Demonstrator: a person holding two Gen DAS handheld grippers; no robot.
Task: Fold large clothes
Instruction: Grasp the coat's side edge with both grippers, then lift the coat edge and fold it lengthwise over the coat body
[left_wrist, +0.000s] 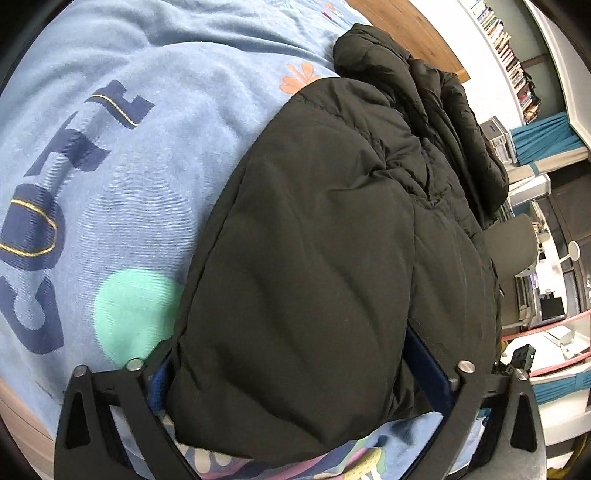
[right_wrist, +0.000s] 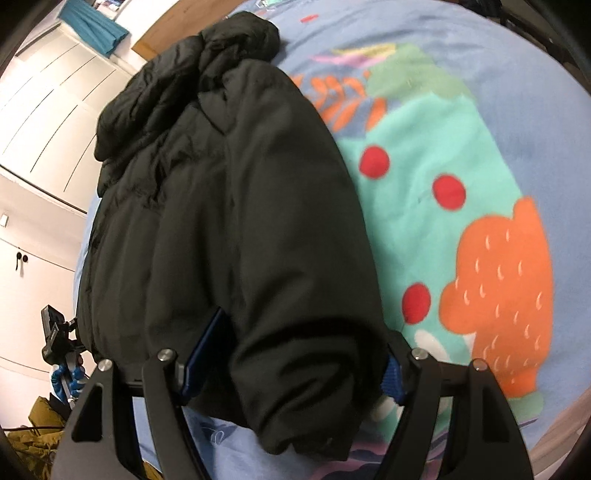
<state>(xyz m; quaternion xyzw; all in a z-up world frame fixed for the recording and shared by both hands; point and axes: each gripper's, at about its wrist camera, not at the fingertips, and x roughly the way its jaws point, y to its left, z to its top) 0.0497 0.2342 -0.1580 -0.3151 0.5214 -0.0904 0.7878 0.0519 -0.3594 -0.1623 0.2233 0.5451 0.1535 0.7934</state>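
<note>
A black padded jacket lies on a light blue printed bedspread, its hood bunched at the far end. My left gripper has its blue-padded fingers spread wide around the near hem of the jacket, which bulges between them. In the right wrist view the same jacket fills the middle. My right gripper holds its fingers on either side of a thick fold of the hem; the fabric is pinched between the pads.
The bedspread shows orange, teal and red prints to the right. White wardrobe doors stand at the left. Bookshelves, a desk and a chair lie beyond the bed's far side. A mustard garment lies low at the left.
</note>
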